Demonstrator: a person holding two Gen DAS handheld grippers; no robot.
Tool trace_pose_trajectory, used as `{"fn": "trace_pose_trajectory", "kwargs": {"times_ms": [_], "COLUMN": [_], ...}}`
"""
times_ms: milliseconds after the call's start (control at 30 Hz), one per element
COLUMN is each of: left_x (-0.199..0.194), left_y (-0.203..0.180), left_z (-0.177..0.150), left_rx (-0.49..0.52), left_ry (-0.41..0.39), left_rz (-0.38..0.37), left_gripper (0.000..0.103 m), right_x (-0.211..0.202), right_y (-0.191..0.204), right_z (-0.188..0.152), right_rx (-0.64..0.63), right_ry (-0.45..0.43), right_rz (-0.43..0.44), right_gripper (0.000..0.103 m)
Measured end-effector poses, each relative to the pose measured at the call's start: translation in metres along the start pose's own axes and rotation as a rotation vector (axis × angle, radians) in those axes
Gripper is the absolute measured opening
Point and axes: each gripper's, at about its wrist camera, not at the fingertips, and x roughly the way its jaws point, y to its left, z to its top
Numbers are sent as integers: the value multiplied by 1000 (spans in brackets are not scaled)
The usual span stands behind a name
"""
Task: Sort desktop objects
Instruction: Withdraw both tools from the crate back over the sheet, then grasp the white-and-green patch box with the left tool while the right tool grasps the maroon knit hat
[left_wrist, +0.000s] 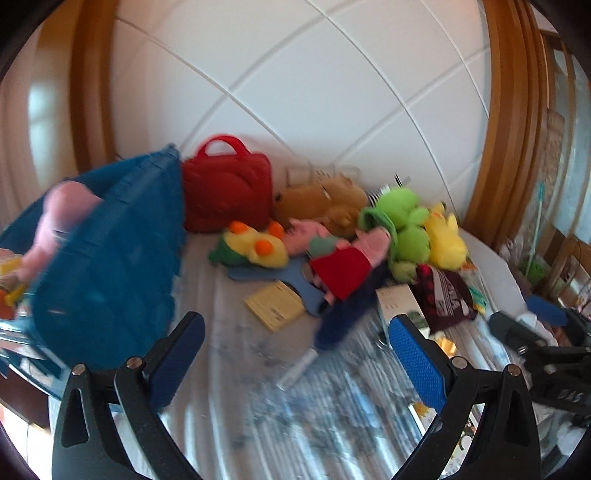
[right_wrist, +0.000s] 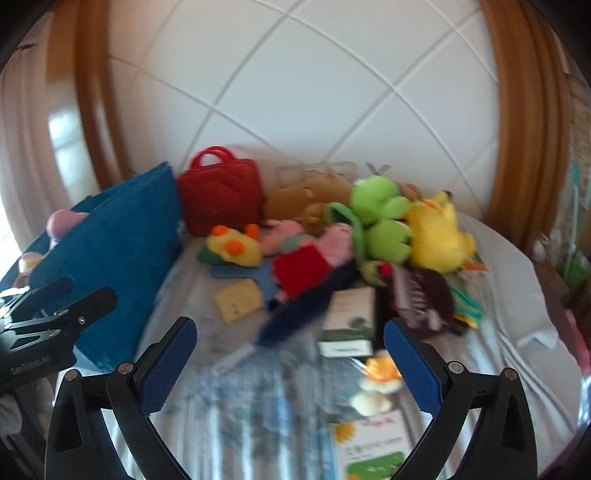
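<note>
Both grippers spread wide, holding nothing.
Left gripper (left_wrist: 297, 363) and right gripper (right_wrist: 290, 363) side by side, fingers pointing forward, blue pads (left_wrist: 417, 363) facing inward across empty gaps.

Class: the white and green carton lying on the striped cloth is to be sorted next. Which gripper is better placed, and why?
Right gripper: probably, since its open fingers already frame the white and green carton. In the left gripper's view the carton sits off-centre, behind one finger.

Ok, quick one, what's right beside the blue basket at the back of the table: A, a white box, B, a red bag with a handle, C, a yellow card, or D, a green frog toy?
B: the red bag stands against the wall right beside the blue basket; the green frog toy sits further right.
</note>
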Motion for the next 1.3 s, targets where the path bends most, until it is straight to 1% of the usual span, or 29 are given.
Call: {"fn": "trace_pose_trajectory", "kwargs": {"times_ms": [133,267,367,467,567,667,833,1033,1200,1300], "left_x": [27,52,69,83,96,112,147,191,224,245], "left_y": [-19,-36,-46,-57,-71,-86,-118,-152,-169,-172], "left_z": [1,2,1,1,3,1,-6,-16,-20,-21], "left_rx": [24,48,53,59,68,53,16,-3,-4,-9], "left_ry": [36,68,92,115,135,159,222,305,359,382], "left_rz": [-57,-116,-131,-134,-131,-115,-71,-45,-34,-25], "left_gripper": [101,101,101,101,101,101,101,101,101,101], "right_x": [1,4,8,17,29,47,89,142,174,193], "right_y": [-36,-64,-81,-96,-112,-125,-157,-191,-201,-205], "right_z": [-4,-5,-8,-12,-12,-8,1,2,4,6], "right_rx": [57,82,105,125,137,118,58,20,4,-5], "right_ry": [9,37,51,75,97,121,184,268,306,325], "right_rz": [-79,-169,-212,-227,-222,-204,-139,-72,-44,-28], "right_gripper": [103,103,103,103,103,103,103,103,103,103]}}
